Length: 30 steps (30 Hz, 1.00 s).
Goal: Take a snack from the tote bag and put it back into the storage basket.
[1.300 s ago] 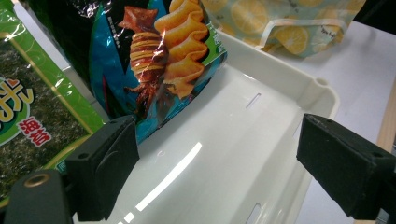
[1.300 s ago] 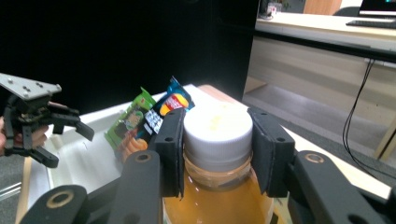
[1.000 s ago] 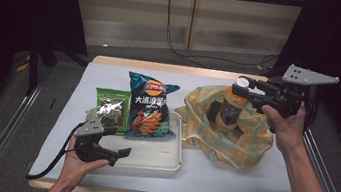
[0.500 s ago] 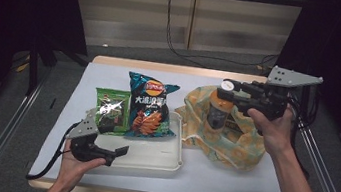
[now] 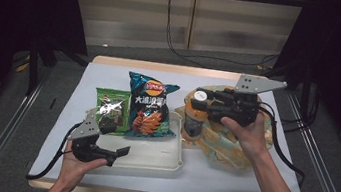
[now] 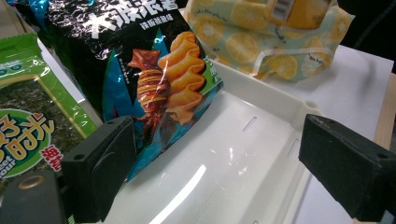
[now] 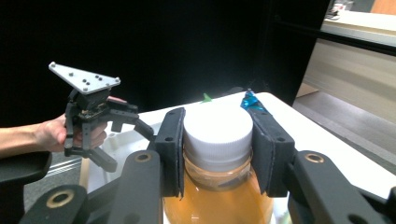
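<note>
The right gripper (image 7: 217, 154) had its fingers (image 7: 170, 149) clamped on the white ribbed cap of a jar (image 5: 195, 117) of amber liquid, holding it above the lemon-print cloth bag (image 5: 223, 139) on the right of the table (image 5: 226, 184), close beside the white tray (image 5: 150, 156). From where I stood the grip looked risky: the pads bore on the smooth plastic lid alone, with the heavy body hanging below, so the jar could have swung, or slipped out if the hand tilted. A loose lid might also have turned under the load. The soft, crumpled bag beneath would have given no steady footing if the jar was set down on it.

The left gripper (image 6: 224, 168) rested low at the tray's near edge, fingers (image 6: 100, 168) spread wide with nothing between them. The tray was glossy hard plastic with a raised rim. Against it leaned a shiny, crinkled foil crisp packet (image 5: 149, 105), and beside that a flat green seaweed packet (image 5: 110, 108), both slick and easily knocked over by a passing jar.
</note>
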Each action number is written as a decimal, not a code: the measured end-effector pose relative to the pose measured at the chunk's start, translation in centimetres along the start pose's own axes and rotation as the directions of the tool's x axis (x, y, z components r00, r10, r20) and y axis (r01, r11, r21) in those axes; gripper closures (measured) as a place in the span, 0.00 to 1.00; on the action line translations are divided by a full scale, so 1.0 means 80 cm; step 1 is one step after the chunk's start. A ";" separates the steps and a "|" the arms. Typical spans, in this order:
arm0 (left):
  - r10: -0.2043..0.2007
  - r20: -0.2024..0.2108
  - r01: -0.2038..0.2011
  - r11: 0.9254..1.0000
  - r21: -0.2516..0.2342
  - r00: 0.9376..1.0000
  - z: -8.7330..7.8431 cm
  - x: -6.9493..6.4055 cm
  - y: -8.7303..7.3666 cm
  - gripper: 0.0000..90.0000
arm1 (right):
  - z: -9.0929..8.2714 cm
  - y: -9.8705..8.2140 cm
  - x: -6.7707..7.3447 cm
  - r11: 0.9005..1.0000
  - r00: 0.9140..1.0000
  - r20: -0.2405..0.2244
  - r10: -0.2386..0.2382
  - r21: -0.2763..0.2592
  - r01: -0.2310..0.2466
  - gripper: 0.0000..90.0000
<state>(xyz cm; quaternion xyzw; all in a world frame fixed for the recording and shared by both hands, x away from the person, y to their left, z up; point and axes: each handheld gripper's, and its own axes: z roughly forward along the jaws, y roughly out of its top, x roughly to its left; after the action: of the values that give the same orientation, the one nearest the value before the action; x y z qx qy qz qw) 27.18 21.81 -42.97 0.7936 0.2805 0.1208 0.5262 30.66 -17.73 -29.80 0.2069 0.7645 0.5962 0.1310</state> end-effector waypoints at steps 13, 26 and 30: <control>-0.005 0.001 0.005 1.000 0.003 1.000 0.002 0.002 -0.001 0.12 | 0.047 -0.029 0.019 0.999 0.996 -0.086 0.003 0.043 0.000 0.66; 0.003 -0.004 -0.003 1.000 0.012 1.000 0.001 0.002 -0.001 0.12 | 0.083 -0.061 0.027 0.996 0.993 -0.119 0.020 0.092 -0.009 0.66; 0.004 -0.002 -0.004 1.000 0.012 1.000 0.002 0.003 -0.001 0.12 | 0.090 -0.069 0.028 0.994 0.992 -0.124 0.024 0.106 -0.010 0.66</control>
<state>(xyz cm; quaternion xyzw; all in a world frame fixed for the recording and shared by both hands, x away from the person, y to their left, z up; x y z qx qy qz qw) 27.38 21.85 -43.15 0.7971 0.2803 0.1208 0.5211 31.02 -11.60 -36.88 0.1822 0.7996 0.5682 0.0668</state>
